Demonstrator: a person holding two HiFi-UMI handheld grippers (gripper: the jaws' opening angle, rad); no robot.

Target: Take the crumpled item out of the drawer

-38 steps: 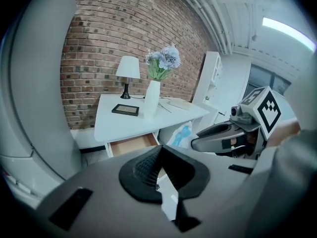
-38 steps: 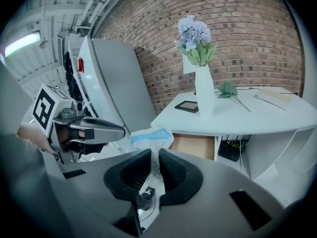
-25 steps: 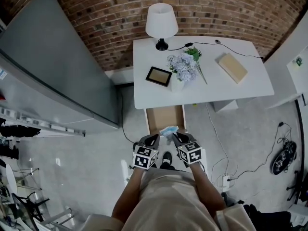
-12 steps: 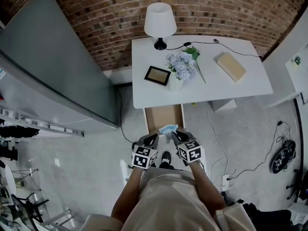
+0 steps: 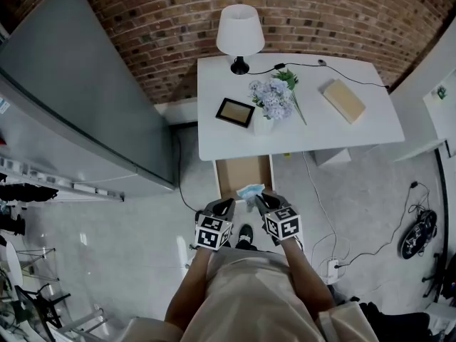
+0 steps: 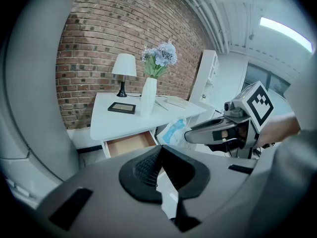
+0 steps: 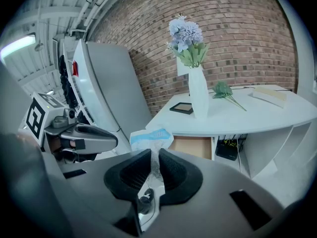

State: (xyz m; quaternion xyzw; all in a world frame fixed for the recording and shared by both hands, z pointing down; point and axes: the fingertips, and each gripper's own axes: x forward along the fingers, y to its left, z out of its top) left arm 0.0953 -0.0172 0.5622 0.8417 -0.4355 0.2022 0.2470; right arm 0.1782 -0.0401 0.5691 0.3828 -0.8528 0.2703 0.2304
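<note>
**Crumpled item pinched in right gripper, at the front of the open drawer**

Nearest: the person stands facing the drawer (image 5: 244, 171), a gripper in each hand, both marker cubes side by side just on the near side of the drawer's front.

Left gripper (image 6: 161, 150) – pads meet at their tips, clenched on nothing. It sits level with its partner, to the left of the drawer's front.

Right gripper (image 7: 151, 155) – jaws pressed on a thin fold of the crumpled item (image 7: 151, 138), a pale blue and white wad. Most of the wad bunches up beyond the jaw tips.

The item: from the head view it lies over the drawer's front edge, between the two gripper tips. From both gripper views it hangs clear of the drawer, raised above it and nearer to the person.

The drawer is pulled out toward the person, its wooden floor showing, under the near edge of a white table (image 5: 342, 130).

On the table beyond the drawer: a dark picture frame (image 5: 235, 112) lying flat, a white vase of pale flowers (image 5: 269, 100) just right of the frame, and a tan book (image 5: 344, 100) well to the right. Further back stands a white-shaded lamp (image 5: 239, 30), and a black cable runs along the table's far side.

Farthest: a brick wall (image 5: 320, 13) behind the table. A large grey cabinet (image 5: 78, 98) stands left of the drawer.
</note>
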